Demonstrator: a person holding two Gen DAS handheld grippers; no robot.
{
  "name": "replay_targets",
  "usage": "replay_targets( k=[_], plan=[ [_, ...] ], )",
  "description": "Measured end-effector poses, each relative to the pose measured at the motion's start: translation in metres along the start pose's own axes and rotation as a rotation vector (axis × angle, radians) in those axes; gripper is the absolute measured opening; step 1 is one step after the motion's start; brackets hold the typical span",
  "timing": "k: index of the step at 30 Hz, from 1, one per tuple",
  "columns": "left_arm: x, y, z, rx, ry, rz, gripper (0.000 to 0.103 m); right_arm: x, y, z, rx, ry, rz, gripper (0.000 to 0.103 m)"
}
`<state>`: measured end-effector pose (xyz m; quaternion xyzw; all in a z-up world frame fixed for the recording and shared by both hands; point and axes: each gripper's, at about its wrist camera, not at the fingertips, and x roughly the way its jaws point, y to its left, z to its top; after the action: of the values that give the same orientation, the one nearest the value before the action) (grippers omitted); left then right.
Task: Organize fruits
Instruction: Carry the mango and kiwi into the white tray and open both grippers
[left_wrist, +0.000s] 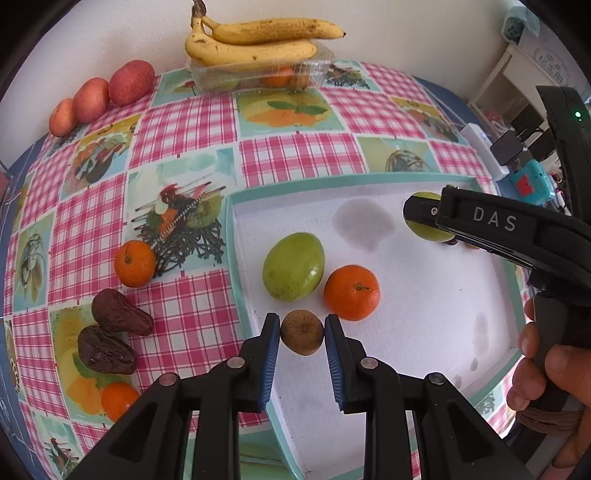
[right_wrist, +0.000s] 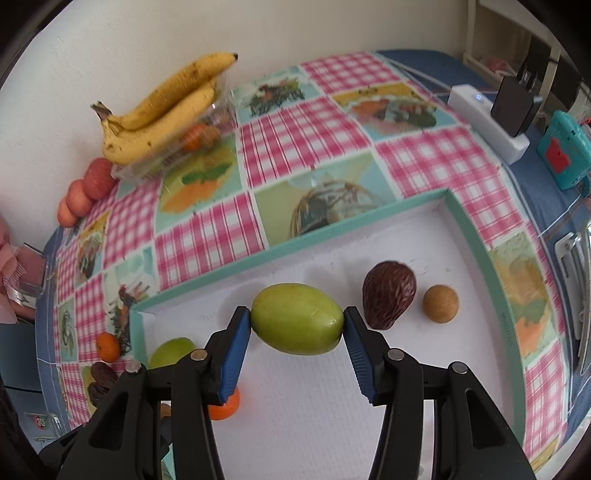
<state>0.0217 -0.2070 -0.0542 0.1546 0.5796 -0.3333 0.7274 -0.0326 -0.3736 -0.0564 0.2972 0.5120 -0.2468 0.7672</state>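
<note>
Now the left gripper (left_wrist: 302, 334) is clamped on a small brown kiwi-like fruit (left_wrist: 302, 332) just above the white tray (left_wrist: 424, 314), near its left rim, while the right gripper (right_wrist: 297, 325) is clamped on a green mango-like fruit (right_wrist: 297, 318) over the tray's far side. That green fruit's long axis runs across the jaws, end to end between the pads, so I judge it the likelier to slip. Setting it down looks to hinge on the bare floor ahead, left of the dark brown fruit (right_wrist: 388, 294).

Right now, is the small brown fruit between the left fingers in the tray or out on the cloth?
In the tray. The small brown fruit sits over the white floor inside the tray rim, clamped by the left gripper.
</note>
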Motion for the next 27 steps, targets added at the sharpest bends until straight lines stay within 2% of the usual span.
replay_targets(
  k=[8,27],
  plan=[
    [0.019,0.002,0.0,0.011,0.049,0.029,0.027,0.015,-0.002,-0.004,0.006,0.026,-0.021,0.053],
    [0.026,0.004,0.004,0.004,0.05,0.019,0.027,0.014,0.005,-0.002,-0.004,0.026,-0.03,0.053]
  ],
)
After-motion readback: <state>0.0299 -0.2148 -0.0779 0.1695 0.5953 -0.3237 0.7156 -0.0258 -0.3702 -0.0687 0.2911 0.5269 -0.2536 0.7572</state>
